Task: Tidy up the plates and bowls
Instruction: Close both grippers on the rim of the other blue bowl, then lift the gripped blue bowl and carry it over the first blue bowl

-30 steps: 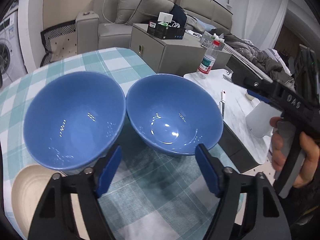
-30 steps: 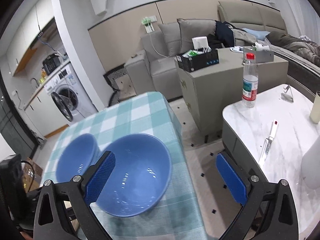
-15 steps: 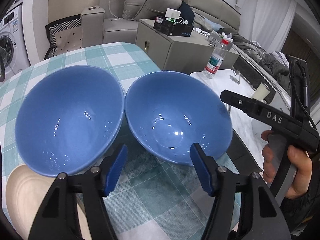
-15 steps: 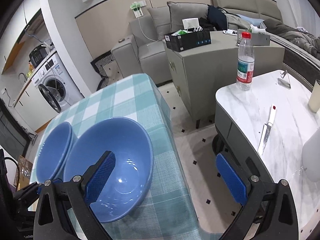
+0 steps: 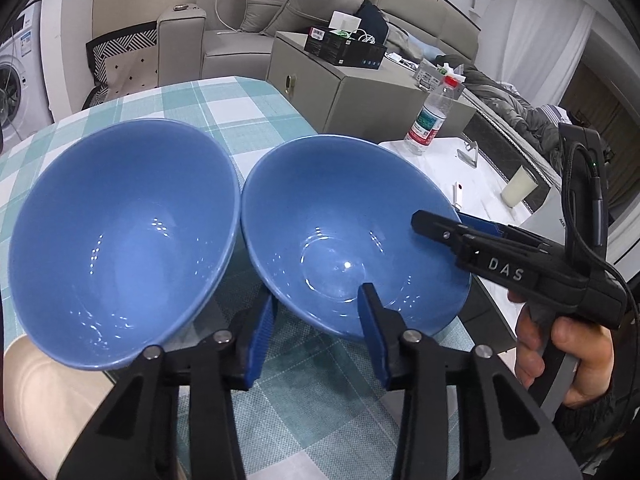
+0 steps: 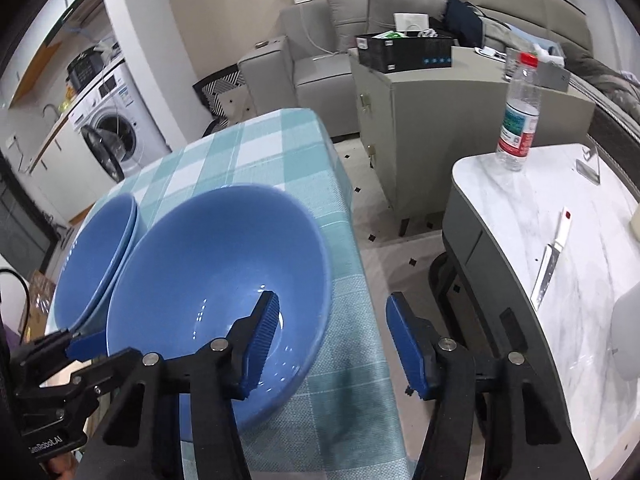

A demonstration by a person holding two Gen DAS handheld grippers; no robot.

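Observation:
Two blue bowls stand side by side on the checked tablecloth (image 5: 248, 108). My left gripper (image 5: 316, 320) straddles the near rim of the right bowl (image 5: 340, 232): one pad inside, the other under the outer wall, jaws closing with a gap still showing. The left bowl (image 5: 120, 240) sits untouched beside it. In the right wrist view my right gripper (image 6: 334, 346) straddles the right rim of the same bowl (image 6: 212, 280), jaws closing, its left pad inside and its right pad clear of the rim. The other bowl (image 6: 92, 264) lies beyond. The right gripper (image 5: 448, 222) also shows over that rim.
A cream plate (image 5: 32, 392) lies at the near left, partly under the left bowl. The tablecloth edge (image 6: 356, 280) drops off just right of the bowl. A white marble table (image 6: 580, 240) carries a knife (image 6: 552, 260) and a bottle (image 6: 518, 120).
Both pairs of jaws have narrowed. The right gripper came down until its fingers straddle the right bowl's rim; the left gripper's pads now bracket the near rim.

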